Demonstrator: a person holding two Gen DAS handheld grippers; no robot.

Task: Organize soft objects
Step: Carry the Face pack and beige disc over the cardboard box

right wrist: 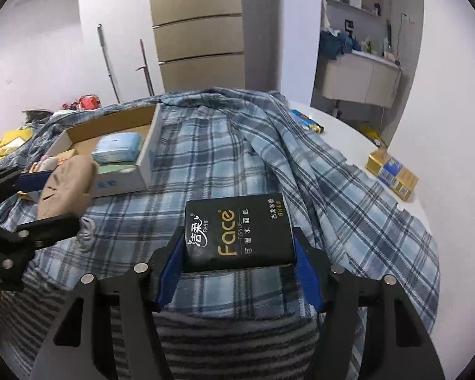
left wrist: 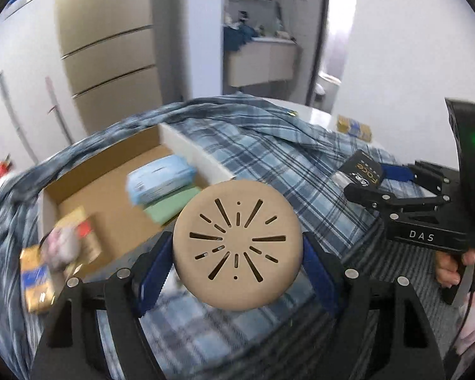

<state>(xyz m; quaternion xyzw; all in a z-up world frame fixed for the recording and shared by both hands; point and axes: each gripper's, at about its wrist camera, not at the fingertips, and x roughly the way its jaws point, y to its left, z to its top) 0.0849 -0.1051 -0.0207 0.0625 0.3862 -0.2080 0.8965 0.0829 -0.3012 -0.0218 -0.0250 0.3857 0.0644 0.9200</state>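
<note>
Now you are holding two grippers over a plaid blanket (right wrist: 237, 164), one soft thing in each. Your left gripper (left wrist: 237, 253) is clamping a round tan cushion (left wrist: 237, 243), its blue pads pressing both sides, and is holding it in the air just beside the near right corner of the box (left wrist: 79, 186). Your right gripper (right wrist: 239, 253) is gripping a black tissue pack (right wrist: 237, 232) by its two long edges, above the blanket and well apart from the box.

One open cardboard box is sitting on the blanket. Two packs are lying stacked against its right wall: a blue pack (right wrist: 118, 147) on a green pack (right wrist: 117, 167). Blurred small items are sitting at its near left corner, too smeared to count. The middle of its floor is showing bare cardboard.

One yellow carton (right wrist: 391, 172) is lying on the white table (right wrist: 348, 139) to the right, past the blanket's edge. A striped cloth (right wrist: 234, 342) is lying nearest you.
</note>
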